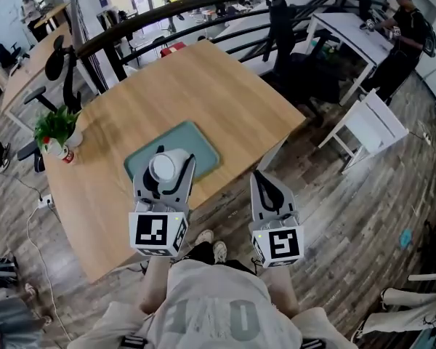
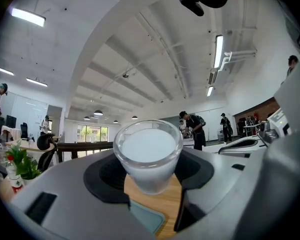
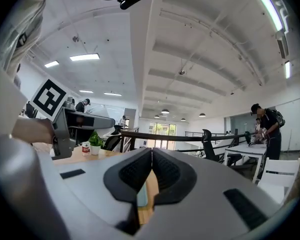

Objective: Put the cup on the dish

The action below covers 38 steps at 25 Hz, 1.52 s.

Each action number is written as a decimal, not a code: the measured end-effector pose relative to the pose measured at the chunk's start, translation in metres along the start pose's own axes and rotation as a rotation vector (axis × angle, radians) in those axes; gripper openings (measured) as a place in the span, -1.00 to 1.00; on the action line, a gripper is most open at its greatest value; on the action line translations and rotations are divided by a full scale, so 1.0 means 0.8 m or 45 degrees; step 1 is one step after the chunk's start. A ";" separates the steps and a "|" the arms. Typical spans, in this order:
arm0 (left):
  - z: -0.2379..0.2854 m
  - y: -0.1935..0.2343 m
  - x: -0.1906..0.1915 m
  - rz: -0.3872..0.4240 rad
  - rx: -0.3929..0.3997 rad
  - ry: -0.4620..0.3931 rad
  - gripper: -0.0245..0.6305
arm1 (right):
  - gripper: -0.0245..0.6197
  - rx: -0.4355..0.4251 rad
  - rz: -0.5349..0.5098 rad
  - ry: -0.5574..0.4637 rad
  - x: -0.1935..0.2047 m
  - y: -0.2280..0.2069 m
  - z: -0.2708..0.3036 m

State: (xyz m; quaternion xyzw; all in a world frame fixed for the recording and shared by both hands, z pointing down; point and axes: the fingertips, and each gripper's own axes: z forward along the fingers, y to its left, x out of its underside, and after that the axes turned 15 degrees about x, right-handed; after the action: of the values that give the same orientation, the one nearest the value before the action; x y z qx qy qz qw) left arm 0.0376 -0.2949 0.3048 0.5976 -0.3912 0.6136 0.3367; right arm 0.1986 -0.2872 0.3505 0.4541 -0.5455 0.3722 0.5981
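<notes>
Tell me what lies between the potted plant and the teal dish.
Head view: bare wooden table between the potted plant and the teal dish, save a small red-labelled container right beside the plant.

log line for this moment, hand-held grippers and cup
left hand-held gripper: shut on cup | right hand-held gripper: shut, empty | cup: not yet on dish | dish: on table

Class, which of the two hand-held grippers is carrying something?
The left hand-held gripper: a cup sits between its jaws; the right hand-held gripper is shut and empty.
</notes>
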 end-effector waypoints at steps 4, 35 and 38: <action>0.026 0.017 -0.001 0.004 -0.005 -0.008 -0.11 | -0.86 -0.011 -0.008 -0.001 -0.001 -0.006 0.032; 0.225 0.171 0.277 -0.256 0.053 0.560 -0.11 | -0.86 0.070 -0.020 0.158 0.022 -0.013 0.170; 0.225 0.182 0.312 -0.252 0.037 0.658 -0.11 | -0.86 0.080 -0.023 0.187 0.027 -0.010 0.169</action>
State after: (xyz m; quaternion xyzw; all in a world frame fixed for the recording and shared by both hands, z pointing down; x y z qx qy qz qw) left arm -0.0207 -0.5357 0.5384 0.4612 -0.2230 0.7154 0.4751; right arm 0.1662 -0.4194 0.3700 0.4492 -0.4840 0.4159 0.6253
